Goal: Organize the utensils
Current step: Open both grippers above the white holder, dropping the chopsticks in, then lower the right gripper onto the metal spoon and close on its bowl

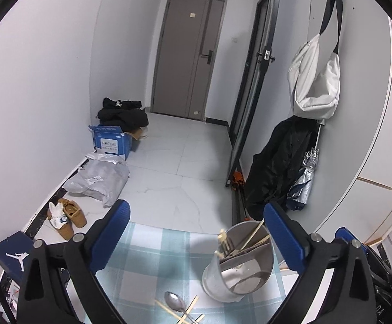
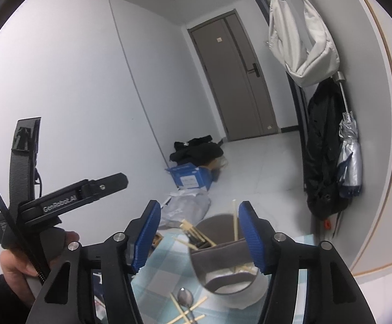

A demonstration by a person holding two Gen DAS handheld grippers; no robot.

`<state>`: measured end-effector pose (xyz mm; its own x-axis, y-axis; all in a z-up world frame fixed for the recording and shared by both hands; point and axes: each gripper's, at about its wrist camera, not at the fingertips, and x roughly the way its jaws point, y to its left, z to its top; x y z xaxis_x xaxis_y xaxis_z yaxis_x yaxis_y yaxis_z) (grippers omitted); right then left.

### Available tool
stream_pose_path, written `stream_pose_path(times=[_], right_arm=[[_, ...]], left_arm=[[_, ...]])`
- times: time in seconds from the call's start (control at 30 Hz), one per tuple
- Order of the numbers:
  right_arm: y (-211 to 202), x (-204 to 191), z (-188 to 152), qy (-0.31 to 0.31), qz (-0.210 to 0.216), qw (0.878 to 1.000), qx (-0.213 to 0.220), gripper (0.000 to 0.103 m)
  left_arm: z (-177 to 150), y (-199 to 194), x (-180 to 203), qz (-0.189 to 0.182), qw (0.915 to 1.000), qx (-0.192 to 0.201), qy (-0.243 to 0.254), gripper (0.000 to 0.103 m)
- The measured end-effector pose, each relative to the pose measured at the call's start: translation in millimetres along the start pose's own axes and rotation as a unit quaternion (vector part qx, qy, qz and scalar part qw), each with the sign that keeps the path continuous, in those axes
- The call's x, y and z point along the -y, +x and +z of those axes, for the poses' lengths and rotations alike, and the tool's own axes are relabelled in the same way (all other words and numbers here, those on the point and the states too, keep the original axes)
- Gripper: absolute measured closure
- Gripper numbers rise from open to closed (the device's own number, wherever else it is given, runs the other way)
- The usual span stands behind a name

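A metal utensil holder (image 1: 239, 264) is seen standing upright on the checked cloth (image 1: 147, 259) that covers the tabletop, toward the right of the left wrist view. It is divided by grey partitions, and several wooden chopsticks (image 1: 250, 239) are leaned in its far compartments, tips upward, so that they are kept sorted and off the cloth. The near compartment appears to hold nothing, though its floor is only partly shown.

On the cloth nearer than the holder, a metal spoon (image 1: 175, 301) is found lying flat with loose chopsticks (image 1: 189, 310) crossed over and beside it; these are judged to be the items not yet sorted.

The left gripper (image 1: 196, 232) is held with its jaws spread wide, nothing between the blue pads, the holder being seen through the gap but not touched. The right gripper (image 2: 199, 236) is likewise spread, though less widely; the holder (image 2: 223, 264) lies beyond and between its pads (image 2: 250, 237), and no contact can be made out. The person's left hand (image 2: 20, 264) is seen on the other tool's handle at the left of the right wrist view.

With both grippers free and raised clear of the cloth, it is judged that a fresh pick from the loose pile is being prepared. Crossed pieces may be disturbed together when one is lifted.
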<state>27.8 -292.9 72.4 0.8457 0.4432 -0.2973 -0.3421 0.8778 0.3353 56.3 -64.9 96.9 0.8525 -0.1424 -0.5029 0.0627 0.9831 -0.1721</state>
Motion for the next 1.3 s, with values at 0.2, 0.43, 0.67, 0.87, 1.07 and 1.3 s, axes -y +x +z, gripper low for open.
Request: stream_pose_path(times=[0.2,0.43,0.67,0.87,1.07,1.3], right_arm=[[-9,-14,-12,-0.008,-0.001,1.000,0.002,0.035],[-13,-28,-31,-0.021,-0.007,1.000,-0.007,0.028],[-4,-36,-62,-0.040,-0.021,0.998,-0.035,0.021],[14,-32,-93,-0.043,-0.035,0.996,-0.076,0.019],[40,-28,-127,-0.070,-0.087,0.985,-0.131,0.015],[84,-25,-161,-0.076,-0.099,0.968,-0.219,0.015]], left_arm=[[-12,-15,-15,0.019,0.9997,0.014,-0.004,0.002],[-31,-25,-34,0.034,0.9989,0.022,-0.024,0.002],[-59,-19,-54,0.041,0.9982,0.011,-0.042,0.002],[-88,-3,-73,0.049,0.9971,-0.022,-0.054,0.002],[-109,17,-90,0.057,0.9941,-0.062,-0.068,0.002],[-111,33,-118,0.068,0.9867,-0.097,-0.111,0.002]])
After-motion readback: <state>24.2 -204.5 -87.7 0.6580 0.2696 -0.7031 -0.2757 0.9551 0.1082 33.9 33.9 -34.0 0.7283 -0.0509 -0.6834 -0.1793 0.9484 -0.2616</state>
